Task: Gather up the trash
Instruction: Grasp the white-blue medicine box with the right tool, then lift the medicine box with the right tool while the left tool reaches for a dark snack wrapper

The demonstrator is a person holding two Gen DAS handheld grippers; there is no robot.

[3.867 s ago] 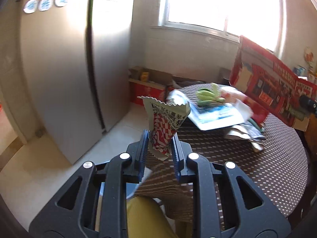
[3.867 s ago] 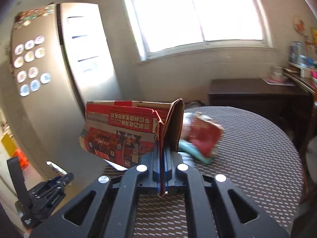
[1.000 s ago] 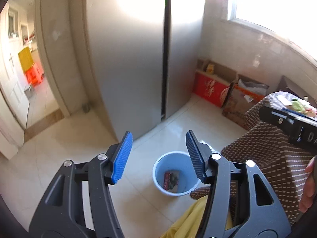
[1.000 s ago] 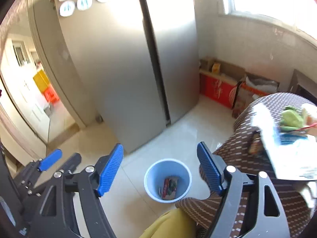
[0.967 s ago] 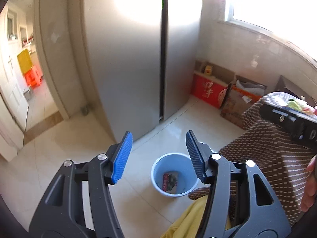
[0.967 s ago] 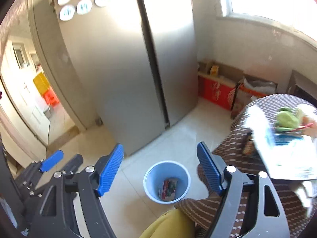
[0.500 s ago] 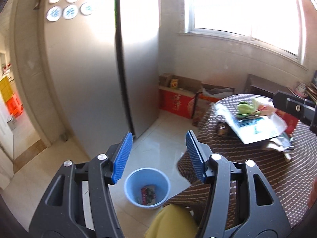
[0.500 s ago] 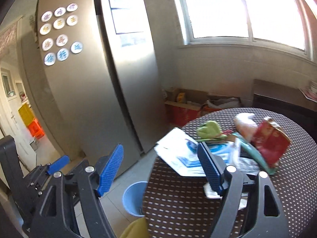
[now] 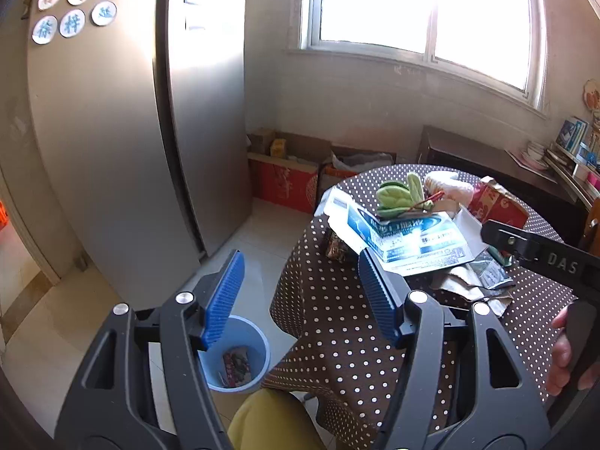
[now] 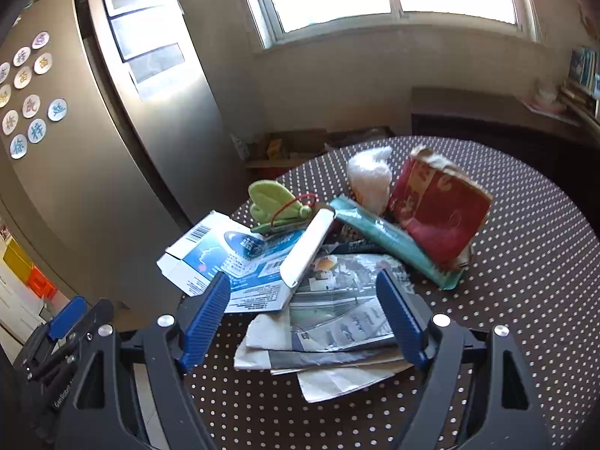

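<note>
A pile of trash lies on the round polka-dot table [image 10: 525, 281]: a flattened blue-and-white box [image 10: 232, 262], a green leaf-shaped item [image 10: 273, 202], a teal wrapper [image 10: 393, 242], a red bag [image 10: 438, 206], a white crumpled bag [image 10: 369, 178] and silvery wrappers [image 10: 337, 322]. My right gripper [image 10: 303, 311] is open and empty, just above the pile's near side. My left gripper [image 9: 300, 292] is open and empty, at the table's left edge above the floor. A blue bin [image 9: 238, 360] on the floor holds a red wrapper [image 9: 234, 367].
A steel fridge [image 9: 131, 131] with round magnets stands at left. Cardboard boxes [image 9: 288, 172] sit on the floor under the window. A dark sideboard [image 10: 487, 120] lies behind the table. The person's yellow-clad leg [image 9: 273, 420] is below the left gripper.
Both grippers have swung up and right from the bin toward the table. Earlier they held a snack wrapper and a red carton; both are now empty.
</note>
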